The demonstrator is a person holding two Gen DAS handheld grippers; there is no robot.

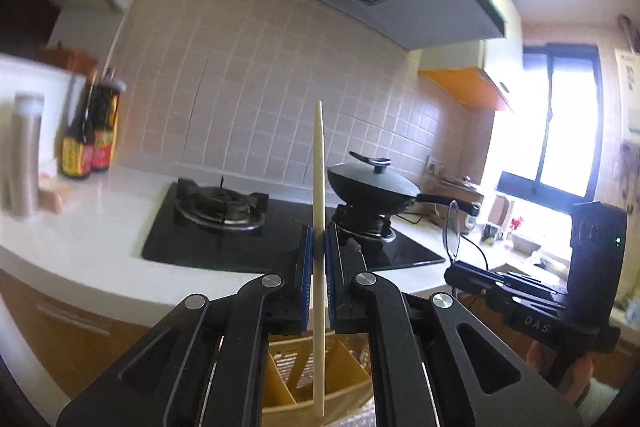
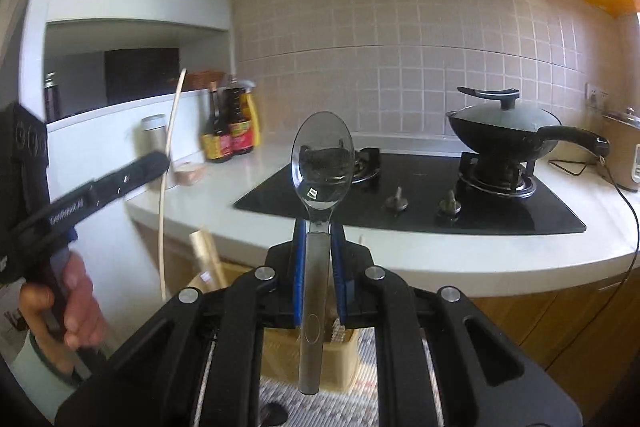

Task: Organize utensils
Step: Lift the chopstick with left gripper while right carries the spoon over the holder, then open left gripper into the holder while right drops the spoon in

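Clenched between your left jaws [image 1: 318,255], the pale wooden chopstick [image 1: 318,227] stands upright, its lower end hanging over the yellow divided plastic utensil caddy [image 1: 296,375] below the jaws, likely so it can drop straight into a compartment. Your right jaws [image 2: 319,259] grip the shiny steel spoon [image 2: 320,187] by its handle, bowl up, above that same caddy.

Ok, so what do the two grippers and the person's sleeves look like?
Both the left gripper and right gripper are matte black linkage frames with round silver pivot pins and ribbed blue pads. White lettering marks their sides. The right one's body carries a small green light. The cuff is pale with a dark band.
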